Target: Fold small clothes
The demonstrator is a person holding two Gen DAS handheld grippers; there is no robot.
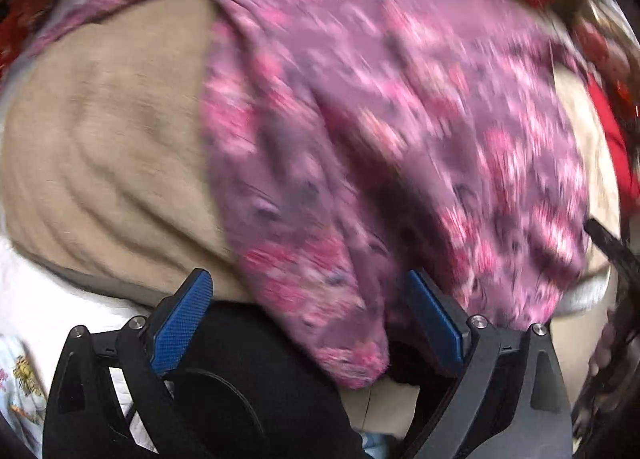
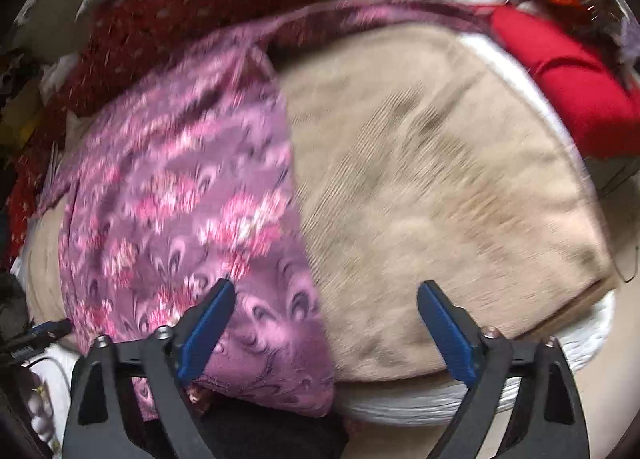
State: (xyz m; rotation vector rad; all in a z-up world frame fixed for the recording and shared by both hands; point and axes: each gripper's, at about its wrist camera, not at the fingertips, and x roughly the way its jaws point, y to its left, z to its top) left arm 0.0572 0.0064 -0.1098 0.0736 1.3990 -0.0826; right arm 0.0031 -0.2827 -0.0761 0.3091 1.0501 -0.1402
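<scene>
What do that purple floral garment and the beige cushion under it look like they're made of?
Purple floral garment: thin, light woven cloth, probably cotton or synthetic, matte with a printed pattern; it drapes in soft folds. Beige cushion: ribbed, corduroy-like upholstery, judging by fine parallel lines. Motion blur leaves both uncertain.

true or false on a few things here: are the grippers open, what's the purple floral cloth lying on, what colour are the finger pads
1. Both grippers are open and hold nothing. True: left gripper, right gripper.
2. The purple floral cloth lies on a green surface. False: it lies on a beige cushion.
3. The finger pads are blue. True.
4. The red fabric covers the floral cloth. False: it sits apart, at the cushion's far edge.
</scene>
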